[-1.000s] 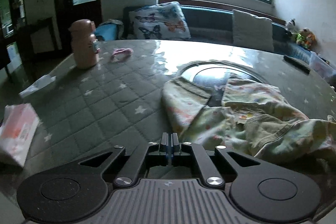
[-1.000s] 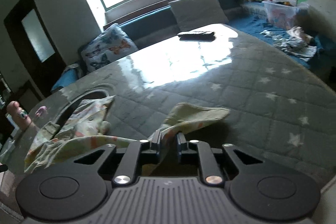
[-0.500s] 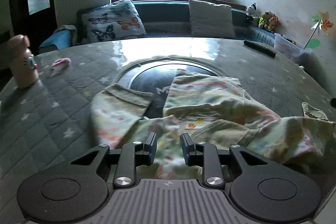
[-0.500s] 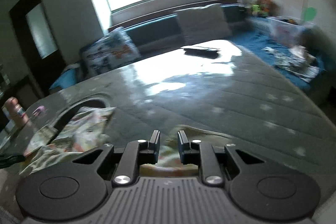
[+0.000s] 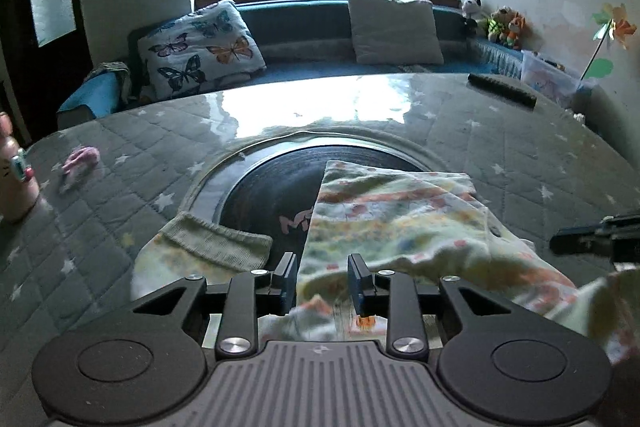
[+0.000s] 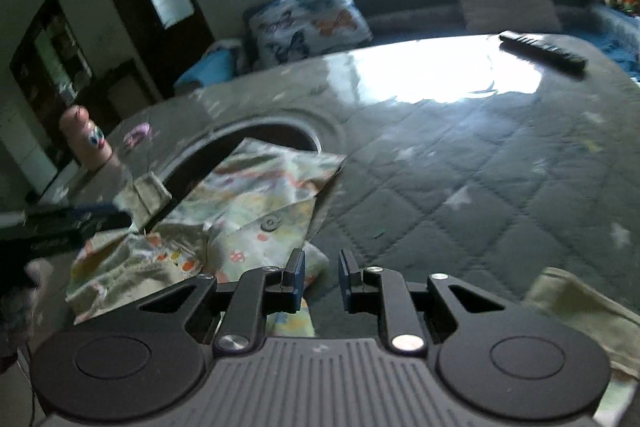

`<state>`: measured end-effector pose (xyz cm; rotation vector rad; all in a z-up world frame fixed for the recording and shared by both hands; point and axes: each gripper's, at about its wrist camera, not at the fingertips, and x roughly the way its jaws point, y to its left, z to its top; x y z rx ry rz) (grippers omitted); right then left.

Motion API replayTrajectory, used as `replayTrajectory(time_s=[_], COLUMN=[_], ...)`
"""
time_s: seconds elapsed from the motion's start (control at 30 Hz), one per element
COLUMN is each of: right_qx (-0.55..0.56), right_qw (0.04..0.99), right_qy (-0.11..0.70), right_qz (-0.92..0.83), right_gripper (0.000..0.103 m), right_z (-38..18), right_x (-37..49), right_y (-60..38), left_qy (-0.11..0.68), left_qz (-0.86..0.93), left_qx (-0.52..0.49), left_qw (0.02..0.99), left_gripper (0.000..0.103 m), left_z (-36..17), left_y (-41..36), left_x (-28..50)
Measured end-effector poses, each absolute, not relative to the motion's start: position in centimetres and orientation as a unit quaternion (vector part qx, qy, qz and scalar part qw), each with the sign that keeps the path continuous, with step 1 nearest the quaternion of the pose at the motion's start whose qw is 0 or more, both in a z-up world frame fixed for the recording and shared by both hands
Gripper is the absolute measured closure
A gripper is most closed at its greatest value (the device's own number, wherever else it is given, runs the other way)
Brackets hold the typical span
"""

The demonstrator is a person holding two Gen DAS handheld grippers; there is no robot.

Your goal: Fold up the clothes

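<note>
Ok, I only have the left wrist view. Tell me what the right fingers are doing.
Observer: The right gripper is open and grips nothing. Between its fingers shows mostly the quilted table cover, and the edge of the garment lies by its left finger.
Operator: Check for loose cloth on its far side.
Observer: A ribbed cuff lies on the table cover at the lower right of the right wrist view, beside the gripper. I cannot tell whether it joins the rest of the garment.
</note>
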<state>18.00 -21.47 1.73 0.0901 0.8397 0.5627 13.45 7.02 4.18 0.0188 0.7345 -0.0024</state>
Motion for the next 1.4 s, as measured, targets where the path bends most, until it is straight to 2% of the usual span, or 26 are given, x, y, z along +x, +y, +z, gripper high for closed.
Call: replayTrajectory(time_s=[0.23, 0.3, 0.37, 0.67, 0.87, 0.93, 1.07, 1.13, 1.2, 1.23, 1.4], right_qx=[0.016, 0.005, -0.011, -0.101, -0.117, -0.107, -0.088, -0.075, -0.07, -0.068, -0.053], right_qw=[0.863, 0.863, 0.863, 0.91, 0.936, 0.933, 0.924, 0.919, 0.915, 0.913, 0.904], right_qy=[0.423, 0.42, 0.418, 0.332, 0.297, 0.315, 0.35, 0.363, 0.373, 0.378, 0.402], right_qz=[0.277, 0.281, 0.285, 0.229, 0.152, 0.137, 0.127, 0.134, 0.139, 0.14, 0.135], right_gripper=[0.085, 0.095, 0.098, 0.101, 0.101, 0.099, 0.094, 0.089, 0.077, 0.075, 0.074], right_z=[0.3, 0.4, 0.4, 4.9, 6.4, 5.7, 3.8, 3.1, 2.4, 2.1, 0.7], right_x=[18.8, 18.7, 18.7, 20.3, 22.9, 23.9, 25.0, 25.2, 25.6, 25.8, 26.6], right_y=[-20.0, -19.6, -19.2, -20.2, -22.7, -23.5, -24.7, -25.1, -25.0, -25.0, -25.5], left_qy=[0.382, 0.387, 0.391, 0.392, 0.395, 0.394, 0.387, 0.386, 0.387, 0.39, 0.406], left_qz=[-0.015, -0.018, -0.018, -0.022, -0.021, -0.019, -0.013, -0.005, 0.002, 0.005, 0.02], left_qx=[0.025, 0.027, 0.028, 0.038, 0.038, 0.04, 0.044, 0.046, 0.045, 0.043, 0.02], left_qw=[0.924, 0.922, 0.92, 0.919, 0.918, 0.918, 0.921, 0.921, 0.921, 0.92, 0.914], left_gripper=[0.073, 0.072, 0.072, 0.072, 0.072, 0.072, 0.063, 0.062, 0.059, 0.058, 0.057], left_z=[2.0, 1.5, 1.0, 0.3, 0.4, 0.7, 1.7, 1.9, 2.0, 2.0, 1.1], left_y=[6.3, 6.2, 6.0, 5.8, 5.9, 5.9, 5.9, 6.0, 6.3, 6.5, 8.0], left_x=[16.2, 16.7, 17.0, 16.9, 17.1, 17.3, 18.0, 19.0, 20.3, 21.0, 24.3])
